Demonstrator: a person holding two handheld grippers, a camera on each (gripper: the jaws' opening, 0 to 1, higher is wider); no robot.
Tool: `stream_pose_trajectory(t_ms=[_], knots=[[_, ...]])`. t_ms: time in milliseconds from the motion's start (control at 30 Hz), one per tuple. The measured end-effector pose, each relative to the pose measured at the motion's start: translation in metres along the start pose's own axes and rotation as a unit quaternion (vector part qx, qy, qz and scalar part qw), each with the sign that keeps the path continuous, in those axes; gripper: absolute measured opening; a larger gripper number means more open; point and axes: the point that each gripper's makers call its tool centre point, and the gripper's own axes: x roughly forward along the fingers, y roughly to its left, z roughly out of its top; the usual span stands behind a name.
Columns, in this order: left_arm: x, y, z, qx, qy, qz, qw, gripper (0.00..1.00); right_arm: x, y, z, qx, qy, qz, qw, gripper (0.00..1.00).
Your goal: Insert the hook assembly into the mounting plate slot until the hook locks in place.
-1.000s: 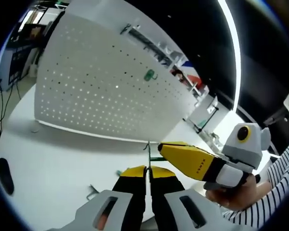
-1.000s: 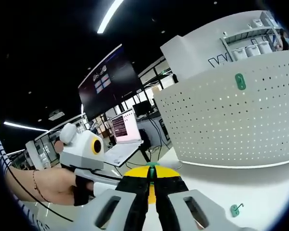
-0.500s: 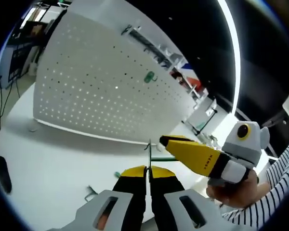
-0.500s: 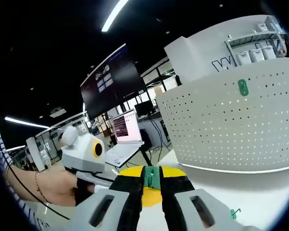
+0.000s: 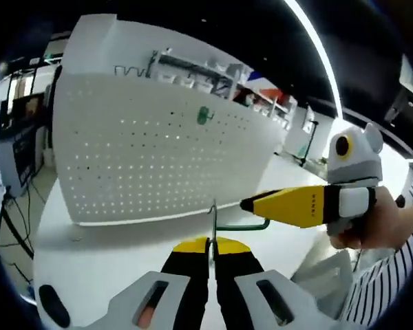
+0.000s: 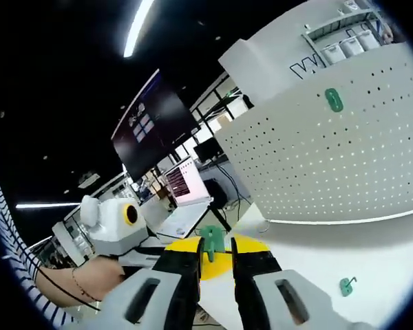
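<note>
Left gripper [image 5: 210, 249] pinched tight on a thin metal hook [image 5: 214, 218] sticking up past its tips, right gripper [image 6: 215, 256] squeezing a small green plate [image 6: 211, 240], white peg board [image 5: 158, 158] standing beyond both, another green plate [image 6: 334, 100] stuck on it, a spare green piece [image 6: 345, 285] on the white table [image 5: 110, 247].

An open laptop [image 6: 182, 189] glows behind the white table [image 6: 372, 265], below a dark wall screen [image 6: 151, 124]

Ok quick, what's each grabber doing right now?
Left gripper: closed, pinching a thin metal hook.
Right gripper: closed on a small green plate.
</note>
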Motion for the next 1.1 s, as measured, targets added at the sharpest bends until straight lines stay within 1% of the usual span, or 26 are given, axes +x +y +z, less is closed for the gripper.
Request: stream_pose_trajectory(t_ms=[100,233,333,433,500,533,600,833,967,1100], knots=[[0.001,-0.002,0.003,-0.001,-0.01,0.001,0.9999,0.01,0.003,0.004,-0.004,0.0,0.004,0.004,1.0,0.13],[0.003,-0.006,0.002,0.014,-0.007,-0.004,0.9999,0.01,0.004,0.006,-0.004,0.001,0.001,0.005,1.0,0.11],[0.003,-0.006,0.002,0.007,-0.013,-0.006,0.9999,0.01,0.006,0.005,-0.005,-0.005,0.003,0.001,1.0,0.09],[0.003,-0.007,0.002,0.005,-0.019,-0.006,0.9998,0.01,0.007,0.003,-0.008,0.0,0.008,0.0,1.0,0.08],[0.003,-0.009,0.003,0.005,-0.022,-0.011,0.9997,0.01,0.006,0.002,-0.01,-0.008,0.011,-0.007,0.9999,0.05],[0.003,-0.009,0.002,-0.001,-0.018,-0.017,0.9997,0.01,0.006,0.001,-0.01,-0.013,0.009,-0.011,0.9998,0.04],[0.003,-0.009,0.003,-0.007,-0.02,-0.019,0.9996,0.01,0.007,-0.001,-0.009,-0.014,0.005,-0.013,0.9998,0.02],[0.003,-0.009,0.0,0.008,-0.011,-0.014,0.9998,0.01,0.007,-0.003,-0.01,-0.026,0.007,-0.02,0.9994,0.01],[0.003,-0.008,-0.005,0.0,0.003,-0.022,0.9997,0.02,0.007,-0.004,-0.014,-0.022,0.016,-0.023,0.9994,0.01],[0.003,-0.008,-0.009,0.001,0.005,-0.024,0.9997,0.03,0.007,-0.004,-0.017,-0.024,0.019,-0.026,0.9992,0.0]])
